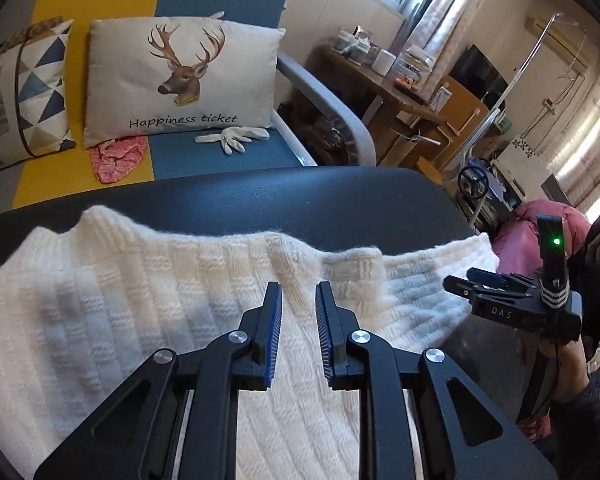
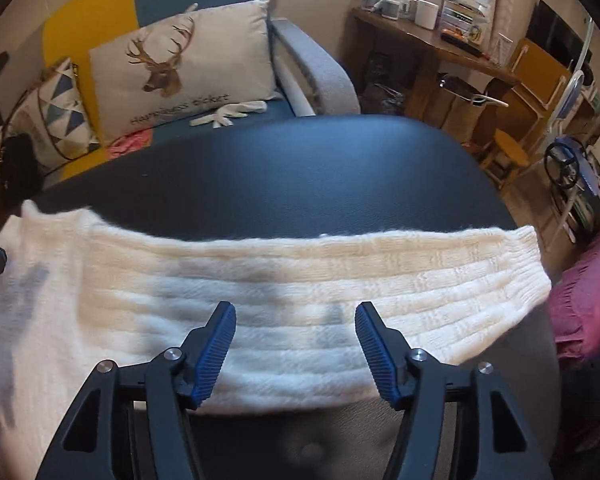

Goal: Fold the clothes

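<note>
A white knitted sweater (image 1: 140, 304) lies spread on a dark round table (image 1: 284, 200). One sleeve (image 2: 340, 280) stretches to the right across the table (image 2: 292, 168). My left gripper (image 1: 298, 292) is open and empty, just above the sweater's body near the fold where the sleeve starts. My right gripper (image 2: 296, 312) is open wide and empty, just above the sleeve's near edge. The right gripper also shows in the left wrist view (image 1: 460, 282) over the sleeve's end. I cannot tell whether either gripper touches the cloth.
Behind the table is a blue and yellow sofa (image 1: 220, 152) with a deer cushion (image 1: 180, 80), a white glove (image 1: 232, 138) and a pink cloth (image 1: 116, 158). A wooden desk (image 2: 432, 44) with jars stands back right. A pink garment (image 2: 588, 304) lies right of the table.
</note>
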